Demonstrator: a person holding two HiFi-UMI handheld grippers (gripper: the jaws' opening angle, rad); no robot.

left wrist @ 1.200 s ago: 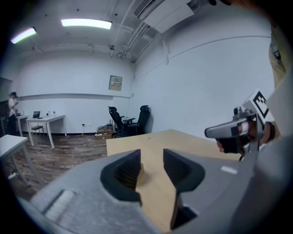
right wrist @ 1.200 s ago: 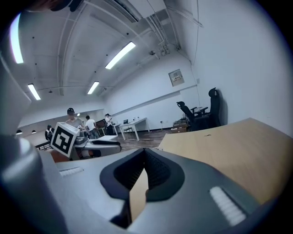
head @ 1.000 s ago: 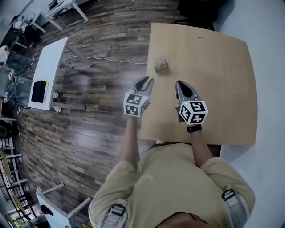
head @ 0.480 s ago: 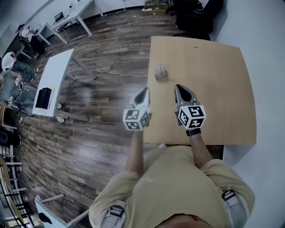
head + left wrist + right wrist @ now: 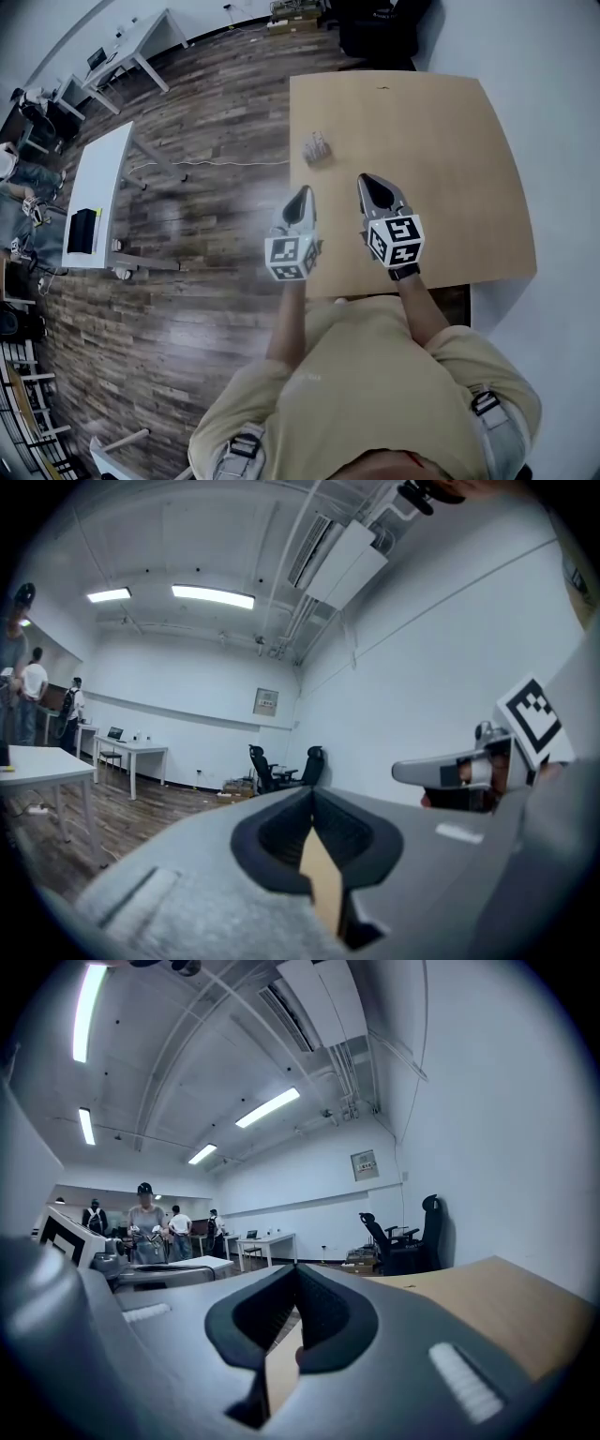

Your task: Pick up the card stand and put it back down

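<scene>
The card stand (image 5: 317, 148), a small pale grey rack, stands upright on the wooden table (image 5: 441, 122) near its left edge. My left gripper (image 5: 300, 195) hovers over that left edge, a short way nearer to me than the stand. It is shut and holds nothing (image 5: 312, 791). My right gripper (image 5: 367, 181) hangs over the table to the right of the stand and nearer to me. Its tips meet and it is empty (image 5: 298, 1269). Neither gripper touches the stand, and neither gripper view shows it.
A long white desk (image 5: 94, 187) with a black object (image 5: 82, 230) stands on the wood floor at left. Another white desk (image 5: 141, 37) stands farther back, and black chairs (image 5: 375, 28) sit behind the table. A cable (image 5: 216, 162) lies on the floor. People stand in the room (image 5: 145, 1227).
The left gripper's jaws have closed from slightly apart. The head view has shifted, and both grippers keep about the same distance from the stand.
</scene>
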